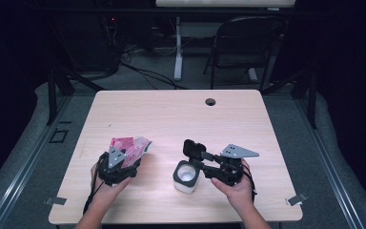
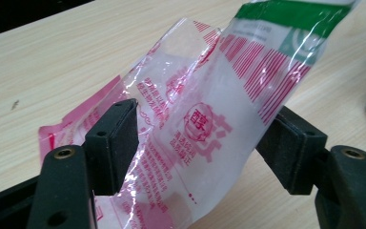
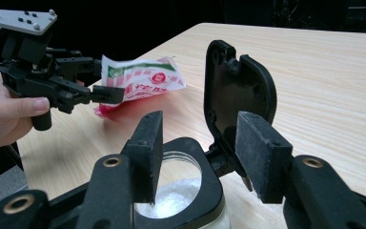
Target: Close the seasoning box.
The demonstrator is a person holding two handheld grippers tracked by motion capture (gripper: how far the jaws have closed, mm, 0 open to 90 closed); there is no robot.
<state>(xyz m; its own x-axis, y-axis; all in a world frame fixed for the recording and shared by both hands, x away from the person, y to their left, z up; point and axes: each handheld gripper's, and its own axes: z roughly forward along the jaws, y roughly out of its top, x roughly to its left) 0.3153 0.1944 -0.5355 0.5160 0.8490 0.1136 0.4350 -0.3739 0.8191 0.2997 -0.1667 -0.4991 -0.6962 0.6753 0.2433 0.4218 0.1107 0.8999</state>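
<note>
A crinkled plastic bag (image 1: pixel 132 147) with red print and a green band is tilted up off the table, and my left gripper (image 1: pixel 127 160) is shut on it. In the left gripper view the bag (image 2: pixel 228 95) fills the gap between both pads (image 2: pixel 112 143). A white jar (image 1: pixel 186 183) with a black collar stands near the table's front, its hinged black lid (image 1: pixel 194 149) flipped upright. White granules lie inside the jar (image 3: pixel 174 198). My right gripper (image 3: pixel 200 148) hovers just above the jar's rim, open, with the lid (image 3: pixel 238 86) beyond its pads and nothing pressed.
The wooden table (image 1: pixel 171 114) has a cable hole (image 1: pixel 210 101) at its far edge. A folding chair (image 1: pixel 248 43) and a desk leg stand behind it on the floor. Metal clips (image 1: pixel 295 199) sit at the table's front corners.
</note>
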